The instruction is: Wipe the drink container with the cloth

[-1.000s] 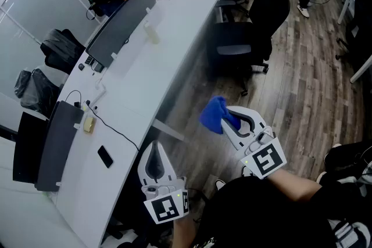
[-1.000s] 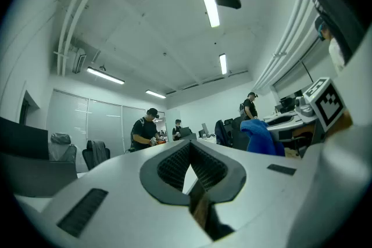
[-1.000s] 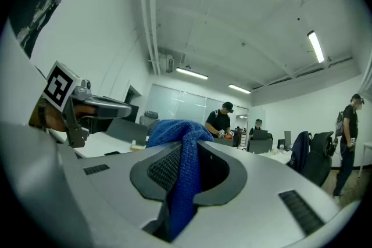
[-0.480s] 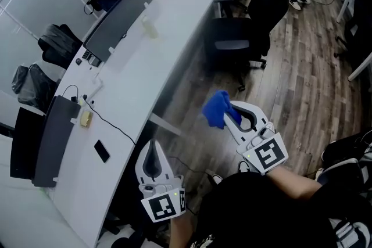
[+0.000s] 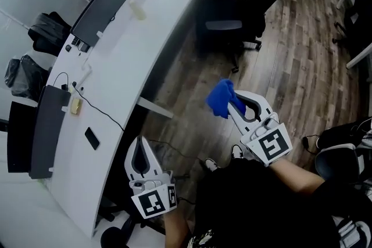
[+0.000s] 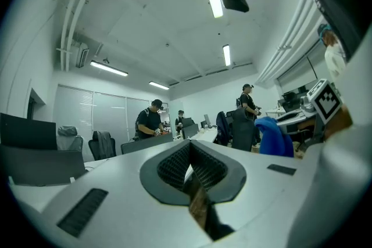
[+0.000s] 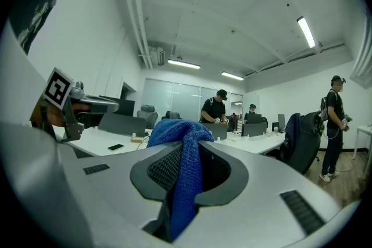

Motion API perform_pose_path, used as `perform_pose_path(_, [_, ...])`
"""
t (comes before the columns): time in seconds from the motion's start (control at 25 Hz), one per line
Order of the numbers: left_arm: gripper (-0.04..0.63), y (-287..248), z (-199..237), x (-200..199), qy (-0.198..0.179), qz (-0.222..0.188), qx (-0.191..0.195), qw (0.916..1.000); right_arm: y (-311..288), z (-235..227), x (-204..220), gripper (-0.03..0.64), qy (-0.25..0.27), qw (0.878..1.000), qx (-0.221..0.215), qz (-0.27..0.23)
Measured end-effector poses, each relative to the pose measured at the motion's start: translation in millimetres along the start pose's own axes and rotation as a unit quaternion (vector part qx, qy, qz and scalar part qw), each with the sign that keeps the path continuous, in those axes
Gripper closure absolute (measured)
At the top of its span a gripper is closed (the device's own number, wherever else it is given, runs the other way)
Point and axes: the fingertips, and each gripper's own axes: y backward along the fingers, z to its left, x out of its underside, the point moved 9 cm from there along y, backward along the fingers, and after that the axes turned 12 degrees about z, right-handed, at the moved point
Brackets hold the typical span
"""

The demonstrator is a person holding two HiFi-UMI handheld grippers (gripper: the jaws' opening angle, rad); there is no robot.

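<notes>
Head view: right tongs [image 5: 232, 105] pinch blue cloth [image 5: 219, 98] (left tongs [image 5: 139, 143] closed, empty).

A blue woven cloth [image 5: 220, 99], pinched between the closed jaws of the right gripper [image 5: 232, 101], bunches in a crumpled wad past the tips, a strip trailing back between them, well apart from the left gripper [image 5: 139, 143].

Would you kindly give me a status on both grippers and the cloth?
Left gripper shut, empty. Right gripper shut on blue microfibre cloth. Both above wood floor beside long white desk; drink container not made out.
</notes>
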Motion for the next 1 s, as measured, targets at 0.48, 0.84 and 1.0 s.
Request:
perform_pose_path(0.48, [0.592, 6.0, -54.4, 0.6, 0.011, 0.005, -0.008, 0.9999, 20.8, -28.4, 27.5, 0.563, -0.005, 0.999, -0.031, -0.013])
perform_pose_path(0.84, [0.592, -13.9, -62.2, -2.6, 0.01, -0.01, -0.001, 0.9999, 9.9, -41.8, 23.8, 0.569, 0.005, 0.999, -0.042, -0.028])
perform_pose_path(1.0, [0.592, -25.8, -60.1, -6.5, 0.02, -0.018, -0.001, 0.9996, 5.4, -47.0, 20.3, 0.569, 0.007, 0.999, -0.04, -0.026])
